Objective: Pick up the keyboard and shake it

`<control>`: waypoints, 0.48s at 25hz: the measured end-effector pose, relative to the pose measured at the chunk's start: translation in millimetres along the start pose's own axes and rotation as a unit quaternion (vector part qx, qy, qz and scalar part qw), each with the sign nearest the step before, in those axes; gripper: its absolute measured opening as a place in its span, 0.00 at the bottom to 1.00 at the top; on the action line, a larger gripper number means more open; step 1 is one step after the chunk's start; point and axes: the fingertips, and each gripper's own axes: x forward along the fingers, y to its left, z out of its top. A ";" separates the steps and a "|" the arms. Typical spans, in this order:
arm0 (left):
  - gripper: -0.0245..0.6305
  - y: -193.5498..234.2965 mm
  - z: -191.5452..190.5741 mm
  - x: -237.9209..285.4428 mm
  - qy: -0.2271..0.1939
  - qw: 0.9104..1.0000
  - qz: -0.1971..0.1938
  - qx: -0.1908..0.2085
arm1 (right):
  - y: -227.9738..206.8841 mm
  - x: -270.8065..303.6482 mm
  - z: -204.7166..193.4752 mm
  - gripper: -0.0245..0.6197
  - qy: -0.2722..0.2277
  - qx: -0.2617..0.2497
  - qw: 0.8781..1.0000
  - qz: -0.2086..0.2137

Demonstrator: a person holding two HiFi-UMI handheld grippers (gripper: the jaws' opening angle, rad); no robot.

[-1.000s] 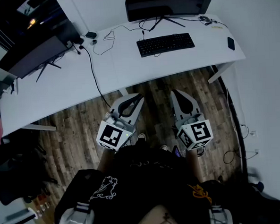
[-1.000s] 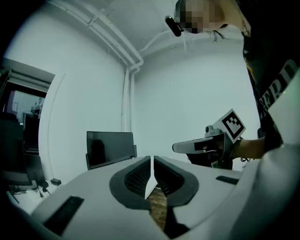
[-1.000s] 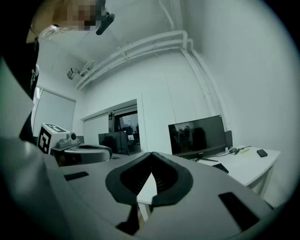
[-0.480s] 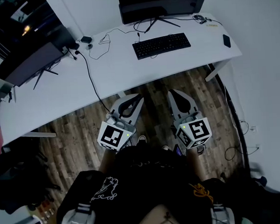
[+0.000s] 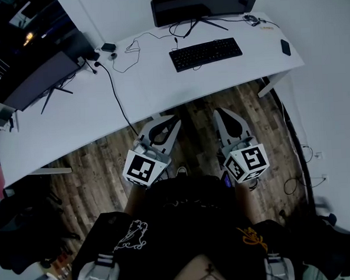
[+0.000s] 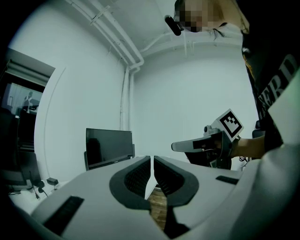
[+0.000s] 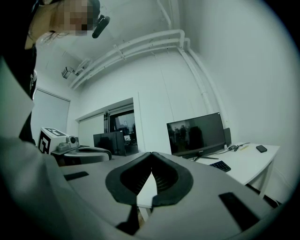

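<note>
Left claw (image 5: 174,121) and right claw (image 5: 219,113) both closed, empty, over floor (image 5: 99,165). Keyboard (image 5: 206,53) well ahead on worktop (image 5: 154,87), monitor (image 5: 202,1) beyond it; black cable (image 5: 115,93) ahead of left claw.

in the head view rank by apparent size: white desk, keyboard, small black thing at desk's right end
1. white desk
2. keyboard
3. small black thing
The gaps are clear; no two look alike.
</note>
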 end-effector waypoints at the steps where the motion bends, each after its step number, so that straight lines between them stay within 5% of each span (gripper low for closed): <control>1: 0.09 3.0 -2.6 -1.9 0.000 1.000 -0.002 -0.003 | 1.3 1.5 -3.7 0.03 0.002 -0.003 1.000 -0.002; 12: 0.09 14.6 -25.0 22.3 0.005 0.999 -0.031 -0.020 | -24.6 5.9 -22.0 0.03 0.031 -0.004 0.999 -0.041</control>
